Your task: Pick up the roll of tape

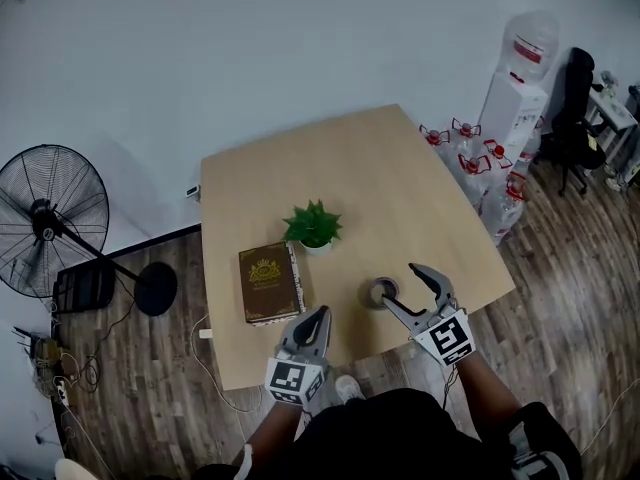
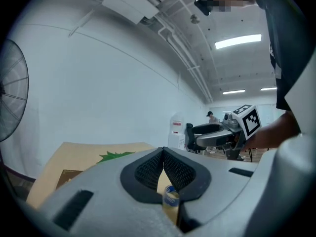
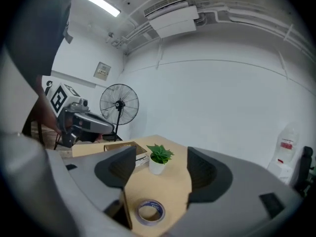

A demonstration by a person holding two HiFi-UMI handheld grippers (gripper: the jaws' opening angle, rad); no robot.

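Note:
The roll of tape (image 1: 380, 292) lies flat on the wooden table (image 1: 340, 163) near its front edge. In the right gripper view the roll of tape (image 3: 149, 211) has a blue core, and it lies low between the two pads without touching them. My right gripper (image 1: 401, 286) stands open just right of the roll, and the right gripper (image 3: 160, 169) has nothing in it. My left gripper (image 1: 316, 316) hovers at the front edge, left of the roll, with its jaws shut and empty. Through the left gripper (image 2: 163, 157) the tape (image 2: 171, 197) shows below the closed pads.
A small potted plant (image 1: 313, 226) and a brown book (image 1: 270, 282) sit on the table behind and left of the tape. A floor fan (image 1: 50, 218) stands at left. A water dispenser (image 1: 525, 68), bottle packs (image 1: 480, 158) and an office chair (image 1: 575, 118) stand at right.

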